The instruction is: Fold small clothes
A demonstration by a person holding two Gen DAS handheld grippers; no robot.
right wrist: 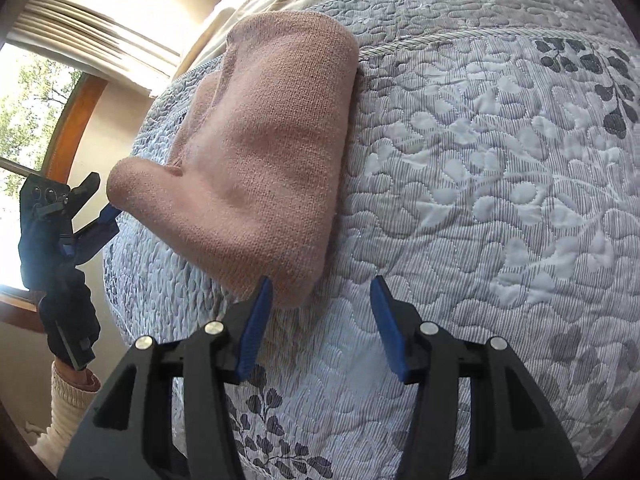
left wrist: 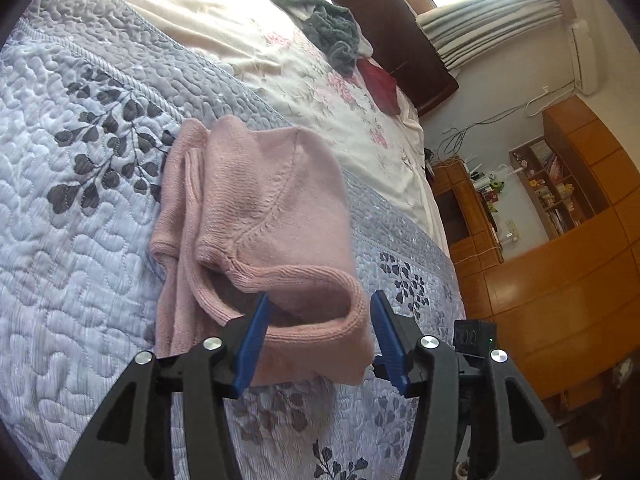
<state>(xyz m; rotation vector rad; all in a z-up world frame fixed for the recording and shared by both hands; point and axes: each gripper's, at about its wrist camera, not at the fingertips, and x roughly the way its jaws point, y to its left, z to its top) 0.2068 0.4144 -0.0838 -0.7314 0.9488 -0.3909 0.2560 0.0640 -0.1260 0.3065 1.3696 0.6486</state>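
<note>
Both claws spread: left claw (left wrist: 318, 336) straddles the pink knit sweater (left wrist: 260, 216) neckline near the bed (left wrist: 60, 200) edge, right claw (right wrist: 320, 324) beside its fold, likely readying another fold.

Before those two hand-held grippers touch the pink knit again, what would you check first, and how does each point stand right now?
1. Left hand-held gripper open: ok.
2. Right hand-held gripper open: ok.
3. Pink sweater free of both: ok, neither is clamped on it.
4. Sweater lying flat: not ok, the collar edge nearest the left one curls up.
5. Sweater fully on the quilt: ok.
6. Fold finished: cannot tell.
</note>
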